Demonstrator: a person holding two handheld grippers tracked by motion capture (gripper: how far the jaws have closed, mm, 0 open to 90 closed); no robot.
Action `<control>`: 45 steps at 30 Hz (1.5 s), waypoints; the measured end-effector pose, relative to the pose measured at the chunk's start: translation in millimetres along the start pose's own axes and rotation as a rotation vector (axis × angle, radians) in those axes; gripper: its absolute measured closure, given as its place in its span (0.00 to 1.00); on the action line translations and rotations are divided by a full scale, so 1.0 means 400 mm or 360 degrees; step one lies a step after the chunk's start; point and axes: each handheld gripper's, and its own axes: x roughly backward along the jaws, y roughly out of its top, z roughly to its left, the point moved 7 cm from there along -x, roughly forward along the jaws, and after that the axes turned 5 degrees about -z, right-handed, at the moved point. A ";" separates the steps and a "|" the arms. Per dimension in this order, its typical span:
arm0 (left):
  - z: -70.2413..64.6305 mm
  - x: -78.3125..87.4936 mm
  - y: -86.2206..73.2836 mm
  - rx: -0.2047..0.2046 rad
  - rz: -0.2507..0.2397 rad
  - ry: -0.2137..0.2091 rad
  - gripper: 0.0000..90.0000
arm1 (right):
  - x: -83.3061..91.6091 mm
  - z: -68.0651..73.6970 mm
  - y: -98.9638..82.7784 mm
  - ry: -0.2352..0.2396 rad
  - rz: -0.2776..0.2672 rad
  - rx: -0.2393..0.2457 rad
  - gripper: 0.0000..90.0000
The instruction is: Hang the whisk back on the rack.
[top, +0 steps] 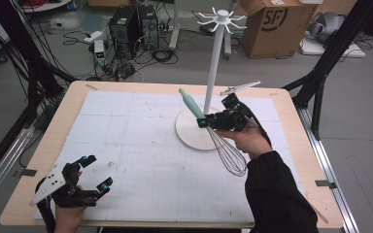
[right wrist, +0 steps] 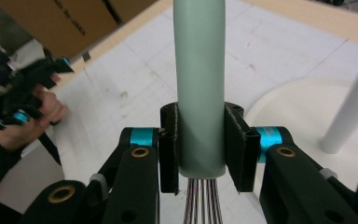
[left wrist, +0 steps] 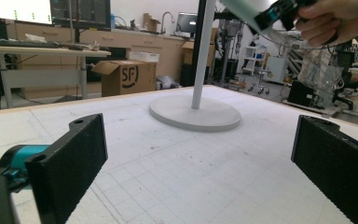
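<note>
A whisk (top: pixel 212 130) with a pale green handle (right wrist: pixel 199 84) and a wire head (top: pixel 230 154) hangs above the table, held near the white stand's base (top: pixel 190 132). My right gripper (top: pixel 203 121) is shut on the handle just above the wires, with both pads (right wrist: pixel 168 150) pressed to it. The handle tilts up and left, the wires down and right. The white stand (top: pixel 215 63) has a tall pole and hooks (top: pixel 221 20) at its top. At the table's near left corner my left gripper (top: pixel 97 171) rests low, jaws wide apart, nothing between its pads (left wrist: pixel 70 161).
A white gridded mat (top: pixel 141 155) covers the wooden table (top: pixel 43 145). Beyond the far edge are computer towers (top: pixel 132 25), cables and a cardboard box (top: pixel 271 24). Black frame legs (top: pixel 328 58) stand at both sides.
</note>
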 end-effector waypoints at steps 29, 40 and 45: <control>-0.003 0.003 0.004 0.0013 -0.0016 0.0004 0.04 | 0.293 -0.096 0.108 -0.0089 -0.0533 -0.0211 0.77; 0.012 0.016 0.011 0.0058 -0.0053 0.0033 0.04 | 0.335 -0.135 0.170 -0.0122 -0.0634 -0.0213 0.77; 0.012 0.010 0.001 0.0073 -0.0026 0.0015 0.04 | 0.331 -0.161 0.199 -0.0112 -0.0678 -0.0203 0.77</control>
